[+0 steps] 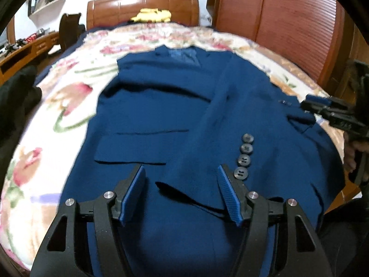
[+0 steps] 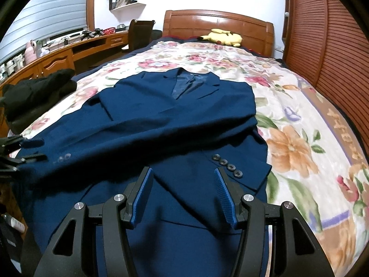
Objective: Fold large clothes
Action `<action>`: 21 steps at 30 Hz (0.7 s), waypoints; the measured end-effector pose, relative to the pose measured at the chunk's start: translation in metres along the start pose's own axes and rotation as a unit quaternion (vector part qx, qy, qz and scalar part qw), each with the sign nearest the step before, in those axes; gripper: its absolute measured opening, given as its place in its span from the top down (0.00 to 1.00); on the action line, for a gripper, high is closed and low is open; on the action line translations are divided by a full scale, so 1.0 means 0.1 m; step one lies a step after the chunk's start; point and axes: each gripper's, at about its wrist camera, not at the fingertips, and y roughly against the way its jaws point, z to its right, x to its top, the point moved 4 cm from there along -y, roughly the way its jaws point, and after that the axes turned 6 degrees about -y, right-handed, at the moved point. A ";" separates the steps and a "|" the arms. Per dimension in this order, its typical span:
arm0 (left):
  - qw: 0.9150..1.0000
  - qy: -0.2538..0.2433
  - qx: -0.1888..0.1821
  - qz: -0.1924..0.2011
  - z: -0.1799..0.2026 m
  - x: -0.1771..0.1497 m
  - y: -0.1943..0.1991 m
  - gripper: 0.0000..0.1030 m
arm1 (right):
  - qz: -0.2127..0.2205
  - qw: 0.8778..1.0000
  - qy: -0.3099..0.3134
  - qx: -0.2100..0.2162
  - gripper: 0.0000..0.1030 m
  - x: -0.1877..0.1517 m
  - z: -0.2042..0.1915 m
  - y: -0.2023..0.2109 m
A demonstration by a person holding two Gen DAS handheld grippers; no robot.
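Observation:
A dark blue suit jacket (image 1: 175, 115) lies front up on a floral bedspread (image 1: 69, 106), collar towards the headboard, both sleeves crossed over the chest. My left gripper (image 1: 181, 173) is open and empty, hovering over the jacket's lower part beside a sleeve cuff with a row of buttons (image 1: 244, 159). My right gripper (image 2: 183, 175) is open and empty over the jacket (image 2: 161, 124) near the other cuff buttons (image 2: 227, 165). The right gripper also shows in the left wrist view (image 1: 316, 106), and the left gripper shows at the left edge of the right wrist view (image 2: 32, 150).
A yellow plush toy (image 2: 222, 37) lies by the wooden headboard (image 2: 219, 20). A black garment (image 2: 37, 92) is piled at the bed's left side. A wooden desk (image 2: 57, 57) and chair (image 2: 138, 32) stand left; a wooden wardrobe (image 2: 334, 46) stands right.

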 end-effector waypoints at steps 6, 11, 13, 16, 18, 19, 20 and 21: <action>0.999 -0.007 -0.032 -0.004 0.08 0.02 -0.01 0.95 | 0.000 1.000 -0.005 -0.002 0.45 -0.01 0.01 0.02; 0.999 -0.007 0.003 0.045 -0.03 0.22 0.24 0.96 | 0.000 1.000 -0.005 -0.003 0.45 -0.01 0.01 0.02; 0.998 0.014 0.016 0.065 -0.17 0.34 0.35 0.96 | 0.000 1.000 -0.006 -0.002 0.45 -0.01 0.01 0.02; 0.996 0.011 0.046 0.070 -0.30 0.44 0.39 0.96 | -0.001 1.000 -0.004 -0.003 0.45 -0.01 0.00 0.02; 0.997 0.020 0.038 0.060 -0.34 0.43 0.38 0.91 | -0.002 1.000 -0.004 -0.003 0.45 -0.01 0.00 0.02; 0.997 0.023 0.037 0.056 -0.35 0.42 0.37 0.89 | -0.002 1.000 -0.004 -0.003 0.45 -0.01 0.01 0.02; 0.997 0.023 0.041 0.056 -0.37 0.40 0.38 0.81 | -0.002 1.000 -0.004 -0.003 0.45 -0.01 0.01 0.02; 0.997 0.022 0.048 0.060 -0.38 0.38 0.40 0.68 | -0.002 1.000 -0.004 -0.003 0.45 -0.01 0.01 0.02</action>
